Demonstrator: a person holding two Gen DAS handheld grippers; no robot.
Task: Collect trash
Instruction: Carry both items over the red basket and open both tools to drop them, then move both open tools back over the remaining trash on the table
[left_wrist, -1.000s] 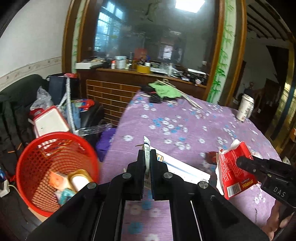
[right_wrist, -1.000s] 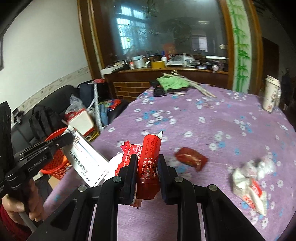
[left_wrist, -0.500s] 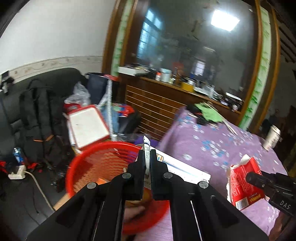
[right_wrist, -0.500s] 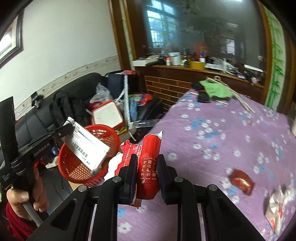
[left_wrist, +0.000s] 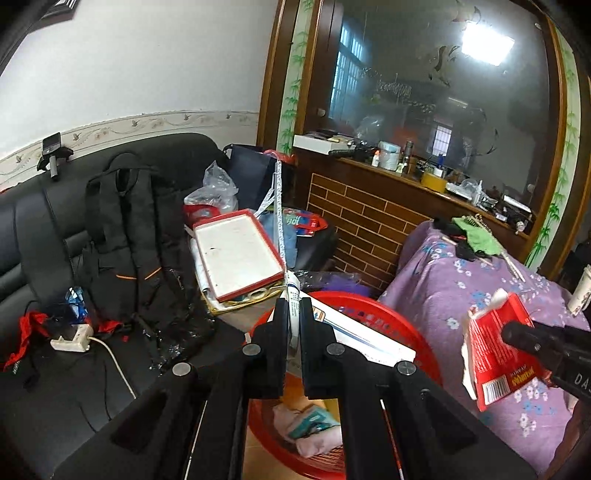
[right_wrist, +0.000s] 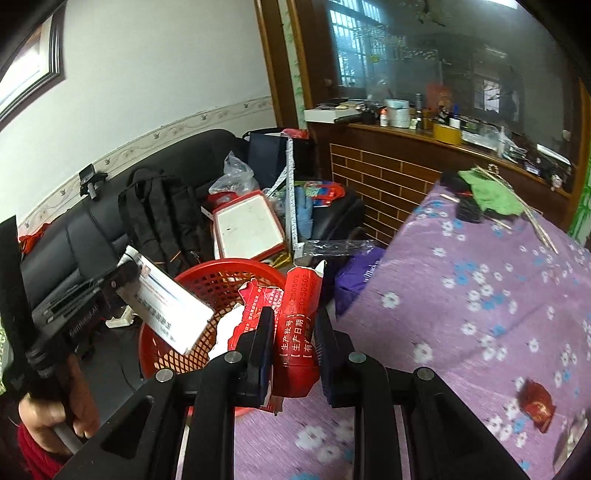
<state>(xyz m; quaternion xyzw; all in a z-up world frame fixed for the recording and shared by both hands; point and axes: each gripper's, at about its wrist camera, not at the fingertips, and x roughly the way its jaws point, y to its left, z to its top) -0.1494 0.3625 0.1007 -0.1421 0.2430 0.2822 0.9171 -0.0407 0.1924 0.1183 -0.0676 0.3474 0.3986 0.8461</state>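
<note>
At the lower centre of the left wrist view, the left gripper (left_wrist: 293, 325) is clamping its fingers on a flat white box (left_wrist: 364, 339), which is hanging over the red basket (left_wrist: 413, 332) below it. At the lower centre of the right wrist view, the right gripper (right_wrist: 293, 334) is pinching a torn red packet (right_wrist: 299, 314) between its fingers, just right of the basket's rim. A small red wrapper (right_wrist: 537, 404) is lying on the purple flowered surface (right_wrist: 480, 288) at the lower right
</note>
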